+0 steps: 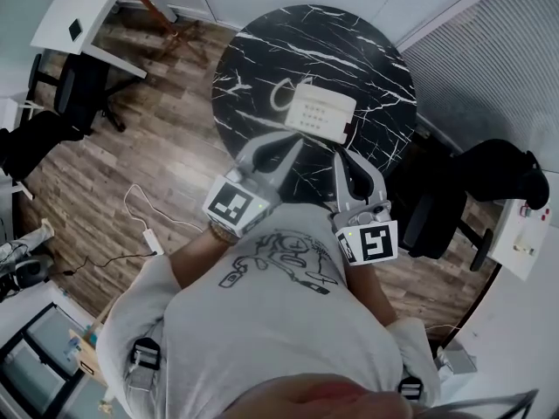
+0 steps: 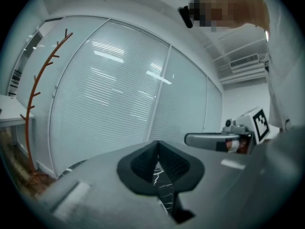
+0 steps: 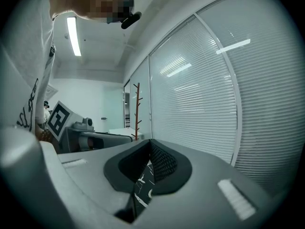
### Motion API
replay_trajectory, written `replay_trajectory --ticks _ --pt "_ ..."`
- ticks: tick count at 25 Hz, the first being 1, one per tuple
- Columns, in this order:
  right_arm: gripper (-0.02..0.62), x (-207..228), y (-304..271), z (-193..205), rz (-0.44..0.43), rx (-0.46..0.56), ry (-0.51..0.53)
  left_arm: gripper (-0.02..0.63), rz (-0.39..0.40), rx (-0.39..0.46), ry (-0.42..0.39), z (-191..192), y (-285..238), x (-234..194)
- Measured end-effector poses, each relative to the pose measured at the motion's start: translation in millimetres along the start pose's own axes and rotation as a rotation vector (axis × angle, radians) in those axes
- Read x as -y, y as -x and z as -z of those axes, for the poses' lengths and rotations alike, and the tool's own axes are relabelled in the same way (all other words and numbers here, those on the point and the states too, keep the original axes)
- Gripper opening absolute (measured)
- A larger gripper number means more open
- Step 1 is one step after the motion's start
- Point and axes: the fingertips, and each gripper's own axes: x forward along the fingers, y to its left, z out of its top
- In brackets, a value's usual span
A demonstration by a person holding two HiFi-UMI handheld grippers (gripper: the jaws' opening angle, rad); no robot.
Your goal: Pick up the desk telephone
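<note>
Phone (image 1: 321,112) lies flat on the round marble table (image 1: 262,59), toward its near side, with nothing gripping it. The 2 tools point at it from the person's side. The left gripper (image 1: 293,145) aims at its near-left corner and the right gripper (image 1: 342,157) at its near-right, both just short of it. That flanking stance looks like a lead-in to a 2-sided lift. Each pair of jaws is pressed together with nothing between, so they would have to part before any grasp.

Only the head view shows the phone. Both gripper views run too level and catch just a sliver of marble under the closed jaws, plus blinds (image 2: 119,94). The left gripper view also shows the right gripper alongside and a coat rack (image 2: 35,94). The right gripper view mirrors that.
</note>
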Motion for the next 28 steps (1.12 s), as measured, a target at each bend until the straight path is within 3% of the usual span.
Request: replay_trajectory --ticks 6,11,17,24,28 --pt "0.006 15.0 0.3 5.4 -0.012 -0.022 -0.019 0.0 -0.004 -0.013 -0.009 4.7 -14.0 3.1" --pt "0.008 31.0 -0.6 20.7 -0.031 -0.062 -0.025 0.005 -0.057 -0.041 0.032 11.5 -29.2 -2.8" --pt "0.012 51.3 -12.0 40.2 -0.037 -0.091 -0.042 0.029 -0.062 -0.062 0.044 32.1 -44.8 -16.0" --pt "0.074 76.6 -31.9 85.3 -0.029 -0.145 -0.074 0.069 -0.09 -0.145 0.076 79.0 -68.5 -46.6" --pt "0.117 87.6 -43.1 118.4 -0.034 -0.188 -0.063 0.08 -0.082 -0.131 0.097 104.9 -84.3 -60.7"
